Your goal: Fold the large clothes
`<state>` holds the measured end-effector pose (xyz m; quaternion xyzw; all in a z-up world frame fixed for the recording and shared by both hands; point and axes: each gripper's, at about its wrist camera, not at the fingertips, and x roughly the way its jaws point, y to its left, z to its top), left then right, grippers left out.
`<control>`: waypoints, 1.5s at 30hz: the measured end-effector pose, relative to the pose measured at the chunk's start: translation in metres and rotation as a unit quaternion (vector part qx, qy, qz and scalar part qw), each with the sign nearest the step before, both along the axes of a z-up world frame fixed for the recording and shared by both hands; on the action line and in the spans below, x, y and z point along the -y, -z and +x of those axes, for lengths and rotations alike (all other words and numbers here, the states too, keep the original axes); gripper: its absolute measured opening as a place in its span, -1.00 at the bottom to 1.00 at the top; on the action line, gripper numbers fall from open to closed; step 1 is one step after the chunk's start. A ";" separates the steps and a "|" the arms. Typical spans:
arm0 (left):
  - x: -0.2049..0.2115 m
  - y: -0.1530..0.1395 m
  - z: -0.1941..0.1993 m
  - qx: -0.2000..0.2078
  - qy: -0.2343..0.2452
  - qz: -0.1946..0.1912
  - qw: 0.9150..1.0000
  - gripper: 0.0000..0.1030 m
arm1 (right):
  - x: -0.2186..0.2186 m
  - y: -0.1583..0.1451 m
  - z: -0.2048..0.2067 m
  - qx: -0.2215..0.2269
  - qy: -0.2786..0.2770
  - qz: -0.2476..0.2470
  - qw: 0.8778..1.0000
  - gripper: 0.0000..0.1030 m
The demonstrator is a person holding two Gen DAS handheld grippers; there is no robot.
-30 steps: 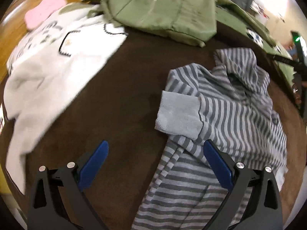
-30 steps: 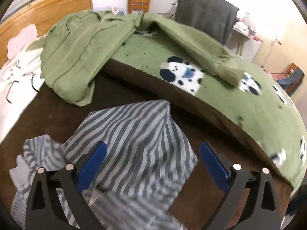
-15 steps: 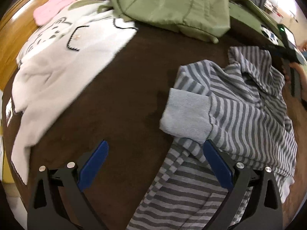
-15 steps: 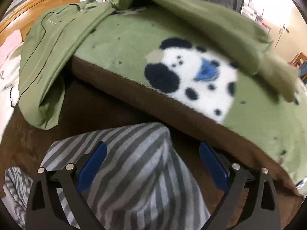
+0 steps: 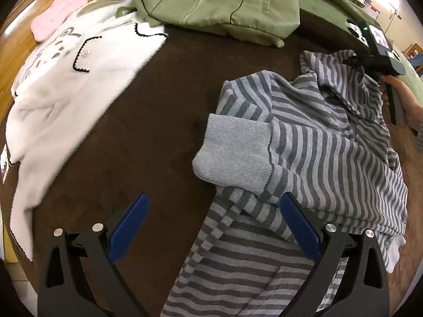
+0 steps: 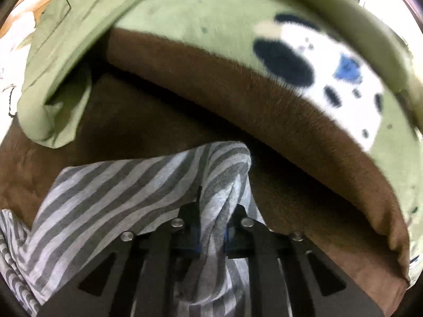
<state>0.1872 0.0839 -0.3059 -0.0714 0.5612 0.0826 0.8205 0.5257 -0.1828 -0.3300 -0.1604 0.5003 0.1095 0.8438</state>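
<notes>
A grey striped hoodie lies crumpled on the dark brown bed cover, a plain grey cuff folded across its front. My left gripper is open and empty, hovering over the hoodie's lower left edge. My right gripper is shut on the pinched top of the hoodie's hood; striped cloth bunches between the jaws. It also shows in the left wrist view at the hood, held by a hand.
A white fleece garment lies left, a green jacket at the back. A pink item sits near the wooden headboard. A green blanket with a dog print rises beyond the hood.
My right gripper dropped onto the hood and closed on it. My left gripper moved slightly closer to the hoodie and stays open.
</notes>
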 end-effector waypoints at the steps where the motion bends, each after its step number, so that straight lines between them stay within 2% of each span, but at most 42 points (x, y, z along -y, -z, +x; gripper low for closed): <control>1: -0.002 -0.003 -0.001 0.002 -0.002 0.000 1.000 0.88 | 0.000 -0.007 -0.006 0.007 0.001 0.002 1.000 -0.80; 4: -0.007 -0.011 -0.006 0.010 0.001 0.000 1.000 0.88 | 0.000 -0.032 -0.027 0.032 0.007 0.007 0.999 -0.80; 8: -0.012 -0.022 -0.014 0.019 0.013 0.015 1.000 0.88 | -0.009 -0.072 -0.078 0.089 0.003 -0.005 0.996 -0.80; 13: -0.028 -0.041 -0.031 0.036 0.012 0.019 0.999 0.88 | -0.026 -0.131 -0.160 0.168 0.009 0.007 0.986 -0.80; 17: -0.039 -0.054 -0.050 0.051 0.025 0.027 0.998 0.88 | -0.046 -0.156 -0.234 0.216 0.003 -0.014 0.976 -0.80; 19: -0.042 -0.058 -0.058 0.053 0.034 0.031 0.998 0.88 | -0.060 -0.157 -0.269 0.232 -0.001 -0.030 0.972 -0.80; 22: -0.048 -0.062 -0.072 0.055 0.048 0.032 0.997 0.88 | -0.076 -0.135 -0.330 0.244 0.004 -0.046 0.969 -0.80; 27: -0.054 -0.059 -0.091 0.052 0.083 0.045 0.994 0.88 | -0.101 -0.094 -0.378 0.254 0.023 -0.075 0.964 -0.79; 31: -0.057 -0.055 -0.098 0.049 0.105 0.059 0.991 0.88 | -0.102 -0.106 -0.372 0.265 0.049 -0.052 0.962 -0.79; 35: -0.063 -0.055 -0.100 0.048 0.105 0.054 0.992 0.88 | -0.091 -0.127 -0.320 0.262 0.065 -0.033 0.962 -0.79; 41: -0.071 -0.053 -0.094 0.050 0.089 0.046 0.994 0.88 | -0.084 -0.143 -0.240 0.279 0.072 -0.058 0.956 -0.79; 45: -0.075 -0.049 -0.081 0.051 0.081 0.043 0.995 0.88 | -0.085 -0.142 -0.199 0.289 0.073 -0.075 0.952 -0.79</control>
